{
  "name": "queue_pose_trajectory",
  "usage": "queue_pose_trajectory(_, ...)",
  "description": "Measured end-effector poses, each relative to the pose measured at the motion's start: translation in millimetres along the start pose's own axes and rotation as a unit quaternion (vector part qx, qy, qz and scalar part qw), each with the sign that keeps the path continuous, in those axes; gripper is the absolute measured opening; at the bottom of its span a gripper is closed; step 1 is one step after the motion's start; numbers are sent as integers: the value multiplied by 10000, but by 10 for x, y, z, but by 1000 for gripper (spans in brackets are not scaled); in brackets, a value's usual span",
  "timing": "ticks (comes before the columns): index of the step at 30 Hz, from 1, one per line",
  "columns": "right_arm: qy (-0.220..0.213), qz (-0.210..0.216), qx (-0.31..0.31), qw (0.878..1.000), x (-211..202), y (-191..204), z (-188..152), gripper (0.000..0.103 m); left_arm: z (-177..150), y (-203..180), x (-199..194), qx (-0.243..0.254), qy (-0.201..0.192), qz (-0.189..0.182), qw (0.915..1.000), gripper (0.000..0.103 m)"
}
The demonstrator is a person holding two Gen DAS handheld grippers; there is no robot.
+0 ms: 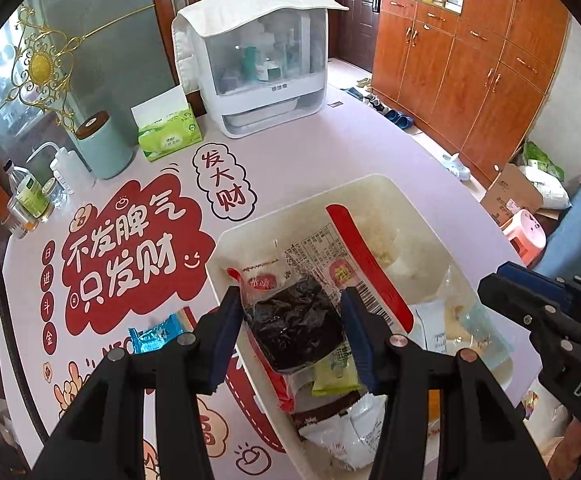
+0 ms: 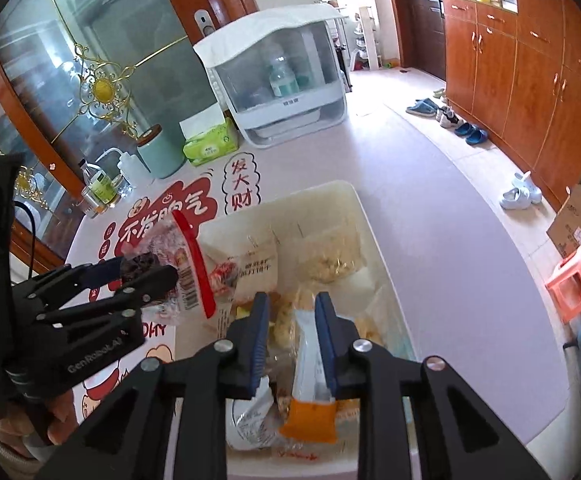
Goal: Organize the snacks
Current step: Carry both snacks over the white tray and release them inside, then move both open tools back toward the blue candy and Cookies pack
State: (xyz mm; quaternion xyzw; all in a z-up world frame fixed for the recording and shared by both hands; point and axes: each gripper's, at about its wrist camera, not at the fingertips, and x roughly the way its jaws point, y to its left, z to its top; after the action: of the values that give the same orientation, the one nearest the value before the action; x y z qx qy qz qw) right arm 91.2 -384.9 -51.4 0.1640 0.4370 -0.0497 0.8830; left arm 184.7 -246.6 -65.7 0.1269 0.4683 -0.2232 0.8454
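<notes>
Most snacks are already gathered in the white bin [image 1: 374, 188] — one blue packet [image 1: 155, 335] is left on the table, just left of it. A dark-filled packet [image 1: 294, 320] is pinched by the left gripper [image 1: 290, 334] over the bin; an orange-ended sachet [image 2: 310, 396] hangs between the right gripper [image 2: 292, 338] jaws, narrowly spaced — whether gripped cannot be told.

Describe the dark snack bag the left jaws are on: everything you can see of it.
The dark bag is a clear crinkly plastic pouch packed with something black and glossy, with a red-and-white printed header at its far end. The left gripper is shut on it, one blue pad on each side. It hangs tilted over the near-left part of the white bin, above a red-edged packet and a small green one. The right wrist view shows it held at the bin's left rim.
</notes>
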Motion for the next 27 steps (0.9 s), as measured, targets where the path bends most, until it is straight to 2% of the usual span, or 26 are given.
queue_pose_trajectory(6, -11, -17, -119, 9999, 46, 31, 93, 24, 46, -30, 85, 18, 13, 106, 9999, 51)
queue_pose_trajectory(7, -7, -18, -130, 9999, 53, 32, 99, 24, 54, -30, 93, 17, 11, 107, 9999, 59)
queue_pose_trajectory(8, -2, -18, -133, 9999, 60, 35, 103, 24, 59, -25, 97, 7, 5, 101, 9999, 74)
queue_pose_trajectory(10, 22, -22, -120, 9999, 80, 26, 112, 24, 66, -16, 100, -23, -35, 138, 9999, 92)
queue_pose_trajectory(11, 33, -25, -115, 9999, 90, 20, 113, 24, 68, -13, 101, -20, -53, 154, 9999, 95)
queue_pose_trajectory(18, 124, -45, -98, 9999, 134, 11, 93, 24, 47, 25, 190, -40, 138, 214, 9997, 95)
queue_pose_trajectory(27, 281, 25, -152, 9995, 155, 77, -11, 25, 6, 33, 149, -67, 149, 185, 9997, 95)
